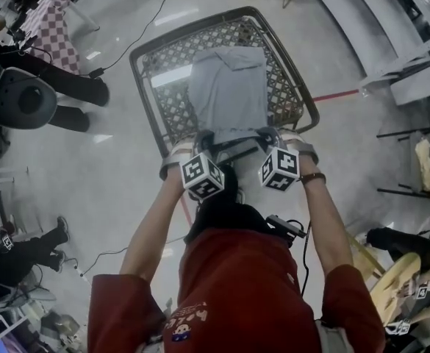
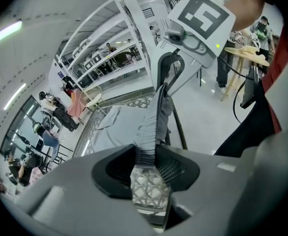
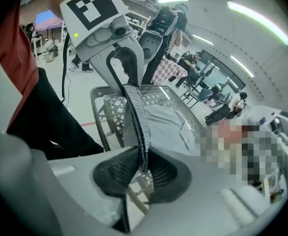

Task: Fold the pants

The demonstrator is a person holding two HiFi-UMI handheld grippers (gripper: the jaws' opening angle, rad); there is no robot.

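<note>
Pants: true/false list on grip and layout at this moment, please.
1. The left gripper and the right gripper are each shut on the near edge of the pants. True.
2. The pants are spread on the floor. False: their far part rests on the lattice table.
3. The pants are red. False: they are grey; the person's shirt is red.
4. A checkered cloth shows at the head view's top left. True.
</note>
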